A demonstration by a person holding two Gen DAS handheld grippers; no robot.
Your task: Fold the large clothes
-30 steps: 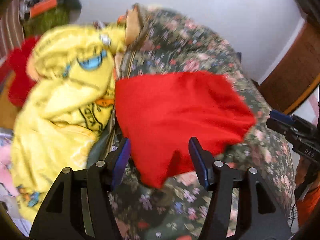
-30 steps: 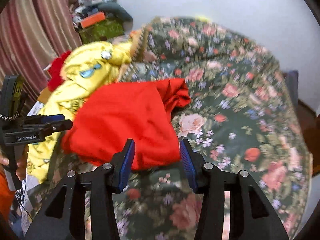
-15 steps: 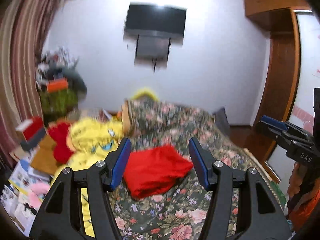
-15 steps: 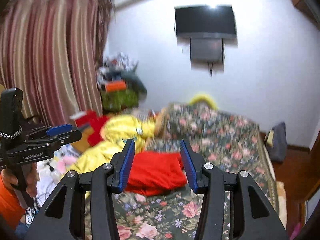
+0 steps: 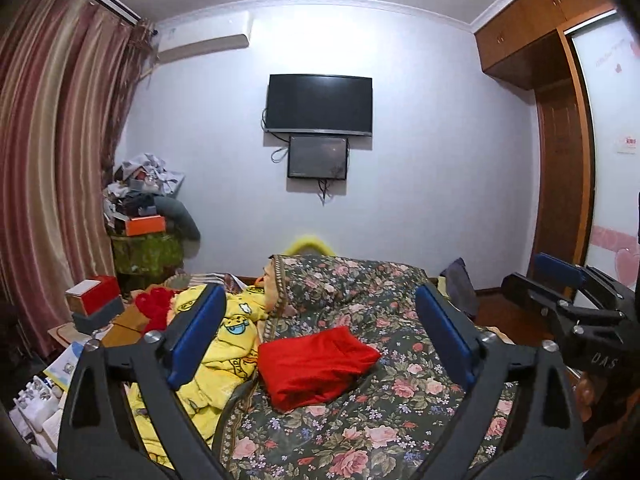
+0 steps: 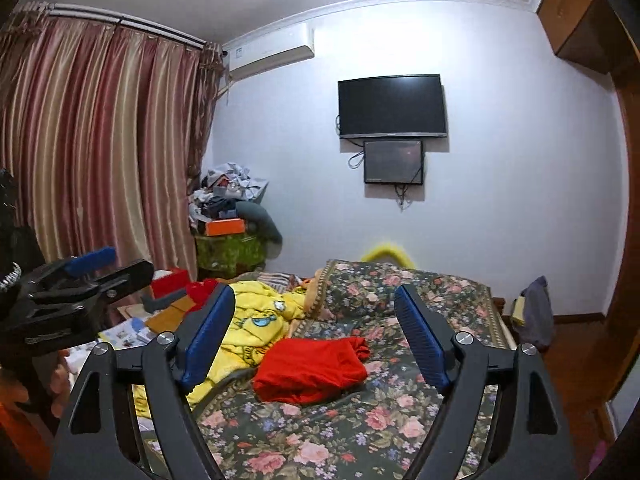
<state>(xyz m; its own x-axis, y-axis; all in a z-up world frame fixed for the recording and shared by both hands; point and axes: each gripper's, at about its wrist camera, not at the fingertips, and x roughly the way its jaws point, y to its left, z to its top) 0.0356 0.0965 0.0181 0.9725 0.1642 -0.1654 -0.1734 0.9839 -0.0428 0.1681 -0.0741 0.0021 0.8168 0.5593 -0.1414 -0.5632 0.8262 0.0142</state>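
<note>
Judging by the tidy red garment (image 5: 316,362) lying folded on the floral bed (image 5: 380,432) toward its left edge, this fold looks done (the yellow garment (image 5: 224,344) beyond that edge remains crumpled). Both grippers, left gripper (image 5: 316,334) and right gripper (image 6: 316,332), hover back near level, jaws just opened wide, gripping nothing.

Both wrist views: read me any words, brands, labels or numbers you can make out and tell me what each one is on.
"DAS": white letters on the right gripper body, seen in the left wrist view.
Left gripper body: white label, too blurred to read.
Air conditioner: small marks, unreadable.
Wardrobe door: pink script and a small red and white sticker, both too small.
Television: no readable brand.
</note>
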